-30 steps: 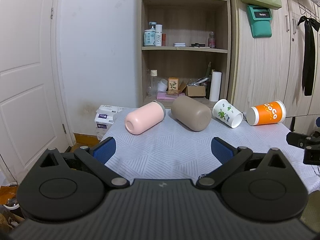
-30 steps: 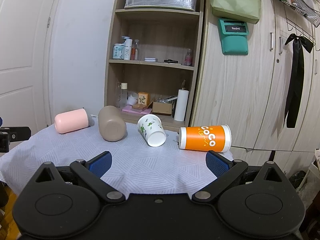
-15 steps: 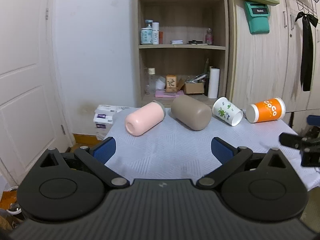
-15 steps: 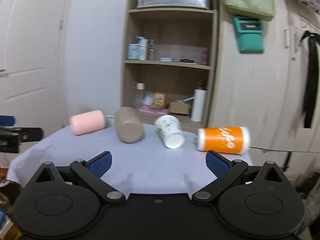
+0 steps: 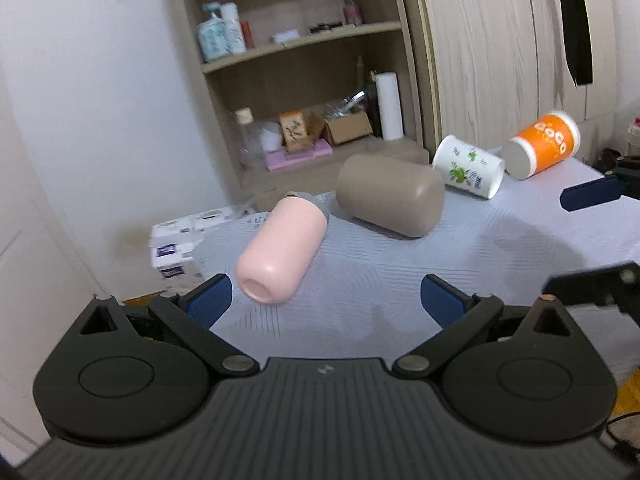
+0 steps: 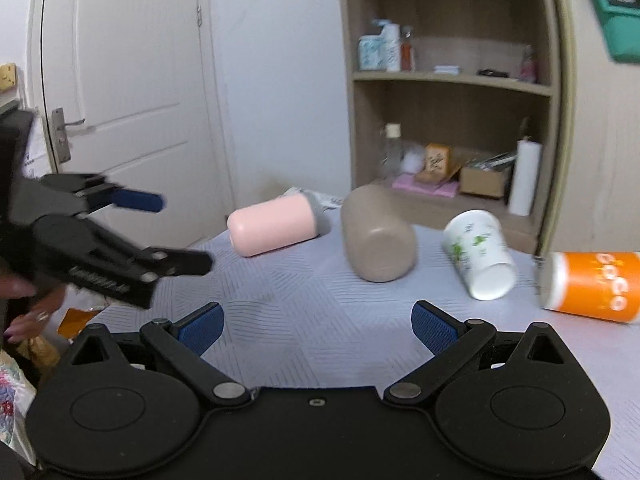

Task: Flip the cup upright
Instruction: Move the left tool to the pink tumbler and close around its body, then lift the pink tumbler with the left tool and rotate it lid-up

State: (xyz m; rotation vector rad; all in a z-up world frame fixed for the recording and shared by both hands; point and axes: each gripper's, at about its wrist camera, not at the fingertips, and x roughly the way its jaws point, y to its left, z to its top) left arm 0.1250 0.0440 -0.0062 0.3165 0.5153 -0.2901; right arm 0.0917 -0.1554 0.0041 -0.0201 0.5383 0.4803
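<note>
Both claws spread, empty; left claw [image 5: 324, 300] near toppled pink cup [image 5: 282, 250]

wrist views, low, near, sharing (four) cups [image 5: 282, 250]

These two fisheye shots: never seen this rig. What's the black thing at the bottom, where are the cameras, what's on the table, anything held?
No robot here: a person holds a two-finger gripper in each hand, and each carries a camera looking forward along its fingers. The black body with blue pads at the bottom of each picture is that camera's own gripper: left gripper, right gripper. Both are open and hold nothing. Each also shows at the edge of the other's view. On the cloth-covered table four cups lie on their sides: pink cup, taupe cup, white cup, orange cup. None is upright yet.
</note>
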